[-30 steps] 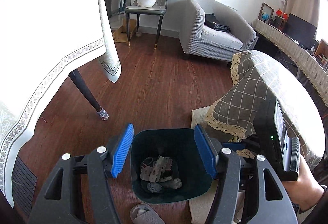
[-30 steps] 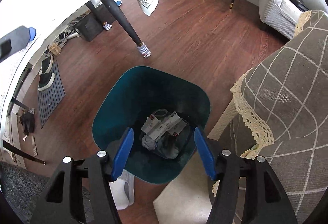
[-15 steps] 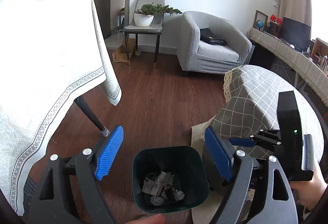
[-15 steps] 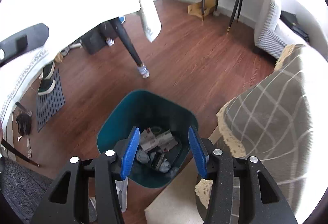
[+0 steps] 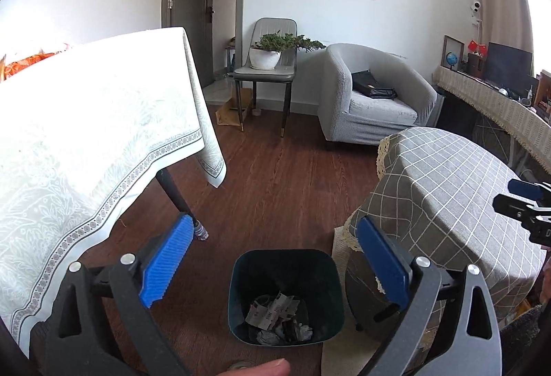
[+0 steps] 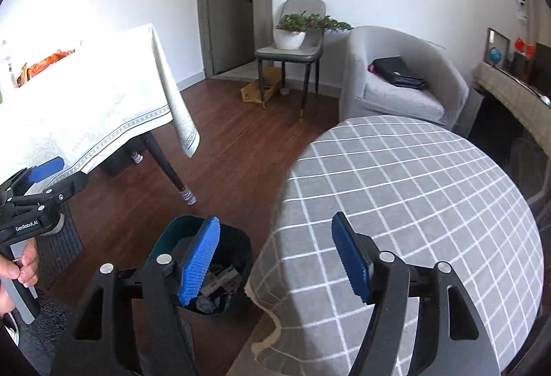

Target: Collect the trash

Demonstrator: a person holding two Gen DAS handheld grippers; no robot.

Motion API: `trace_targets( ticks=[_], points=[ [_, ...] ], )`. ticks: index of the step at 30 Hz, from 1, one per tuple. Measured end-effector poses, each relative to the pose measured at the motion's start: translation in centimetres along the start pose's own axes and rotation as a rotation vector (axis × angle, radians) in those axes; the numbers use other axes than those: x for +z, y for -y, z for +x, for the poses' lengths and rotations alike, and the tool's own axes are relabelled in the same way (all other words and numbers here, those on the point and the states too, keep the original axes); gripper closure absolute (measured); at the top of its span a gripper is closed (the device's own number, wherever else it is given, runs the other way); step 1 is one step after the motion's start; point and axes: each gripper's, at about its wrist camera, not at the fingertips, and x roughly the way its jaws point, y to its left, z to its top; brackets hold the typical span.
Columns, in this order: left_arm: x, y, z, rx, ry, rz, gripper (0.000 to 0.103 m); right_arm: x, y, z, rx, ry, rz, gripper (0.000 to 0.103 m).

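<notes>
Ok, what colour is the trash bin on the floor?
Dark teal bin, with crumpled paper inside; it shows best in the left wrist view.

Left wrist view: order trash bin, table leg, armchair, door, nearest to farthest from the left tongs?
1. Trash bin: just below and between the open left tongs.
2. Table leg: left, under the white cloth.
3. Armchair: right of centre, across the floor.
4. Door: far wall, left.

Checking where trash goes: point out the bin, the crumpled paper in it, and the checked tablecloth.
bin [image 5: 237, 279], left wrist view, on its left inner wall.
crumpled paper [image 5: 273, 309], left wrist view, on the top scrap.
checked tablecloth [image 6: 413, 190], right wrist view, on its top.
</notes>
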Motion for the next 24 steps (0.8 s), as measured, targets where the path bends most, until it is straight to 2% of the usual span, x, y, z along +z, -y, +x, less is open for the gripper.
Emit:
trace_targets(
  ticks=[1, 6, 10, 15, 18, 22, 24],
  points=[
    [0.0, 0.3, -0.6, 0.0, 0.006, 0.01, 0.004, -0.2, 0.8, -0.9, -0.009, 0.008, 0.012, 0.023],
    [-0.3, 2.1, -3.1, -0.018, 0.026, 0.043, 0.004, -2.2, 4.1, -5.4, -0.089, 0.041, 0.038, 0.012],
    [-1.3, 3.0, -3.0, -0.02, 0.005, 0.054, 0.004, -4.1, 6.6, -8.0, -0.135, 0.067, 0.063, 0.005],
    [-3.1, 4.0, -1.7, 0.015, -0.043, 0.073, 0.004, -6.2, 9.7, -9.3, -0.208, 0.063, 0.076, 0.004],
    [-3.0, 4.5, -1.7, 0.004, -0.041, 0.078, 0.004, -7.4, 11.2, -9.3, -0.226, 0.056, 0.087, 0.004],
    [-3.5, 5.1, -1.4, 0.002, -0.066, 0.082, 0.004, -8.7, 12.4, -8.3, -0.206, 0.023, 0.113, 0.004],
    [-3.6, 5.3, -1.5, 0.007, -0.068, 0.085, 0.004, -8.7, 12.4, -8.6, -0.174, 0.038, 0.119, 0.004]
  ],
)
